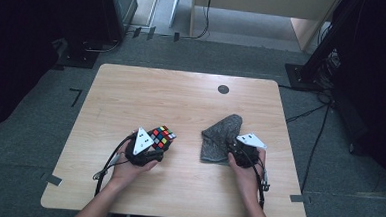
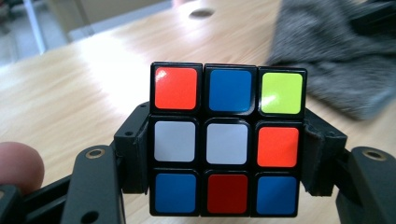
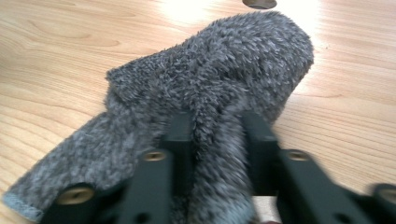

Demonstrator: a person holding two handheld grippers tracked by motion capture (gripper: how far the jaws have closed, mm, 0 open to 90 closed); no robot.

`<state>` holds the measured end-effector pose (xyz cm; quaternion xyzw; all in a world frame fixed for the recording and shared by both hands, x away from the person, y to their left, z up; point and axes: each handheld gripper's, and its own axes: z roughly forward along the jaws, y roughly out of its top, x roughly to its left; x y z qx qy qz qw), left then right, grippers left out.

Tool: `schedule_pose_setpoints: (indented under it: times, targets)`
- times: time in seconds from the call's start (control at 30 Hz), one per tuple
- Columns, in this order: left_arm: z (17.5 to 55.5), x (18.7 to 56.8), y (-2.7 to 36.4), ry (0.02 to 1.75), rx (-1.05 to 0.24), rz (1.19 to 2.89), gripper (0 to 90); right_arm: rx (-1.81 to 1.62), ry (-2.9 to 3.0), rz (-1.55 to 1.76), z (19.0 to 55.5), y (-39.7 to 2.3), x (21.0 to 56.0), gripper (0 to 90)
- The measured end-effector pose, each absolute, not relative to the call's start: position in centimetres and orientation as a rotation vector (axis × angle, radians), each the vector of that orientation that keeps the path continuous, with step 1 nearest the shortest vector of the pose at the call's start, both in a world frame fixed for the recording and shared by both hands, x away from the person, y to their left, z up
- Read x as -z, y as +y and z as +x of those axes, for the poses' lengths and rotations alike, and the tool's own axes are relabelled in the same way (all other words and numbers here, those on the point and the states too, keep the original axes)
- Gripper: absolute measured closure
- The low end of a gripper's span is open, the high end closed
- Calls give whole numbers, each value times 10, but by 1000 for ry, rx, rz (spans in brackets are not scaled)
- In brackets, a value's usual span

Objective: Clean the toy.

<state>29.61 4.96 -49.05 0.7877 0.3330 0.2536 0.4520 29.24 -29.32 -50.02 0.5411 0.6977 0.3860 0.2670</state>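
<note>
My left gripper [image 2: 226, 154] held the puzzle cube [image 2: 227, 140] clamped by two opposite sides, just above the left half of the surface [image 1: 131, 100]. The cube sat square in that gripper's view, the face toward the camera showing orange, blue and yellow-green on top, two whites and an orange in the middle, blue, red, blue below. The grey fuzzy cloth [image 3: 205, 102] lay on the right half, its long axis running from my right gripper [image 3: 217, 140] away toward the far edge, rounded end farthest. My right gripper's jaws stood partly apart with a raised fold of cloth between them; whether they pressed it I could not tell. Bare wood stretched beyond both things; the cloth lay nearer the right edge.
</note>
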Motion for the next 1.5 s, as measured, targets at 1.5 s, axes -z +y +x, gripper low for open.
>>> schedule_pose_setpoints:
  times: [1.5]
  targets:
    - [288, 471, 128, 1112, -545, 1848, 94, -1187, 1910, 1492, 257, -343, 466, 35]
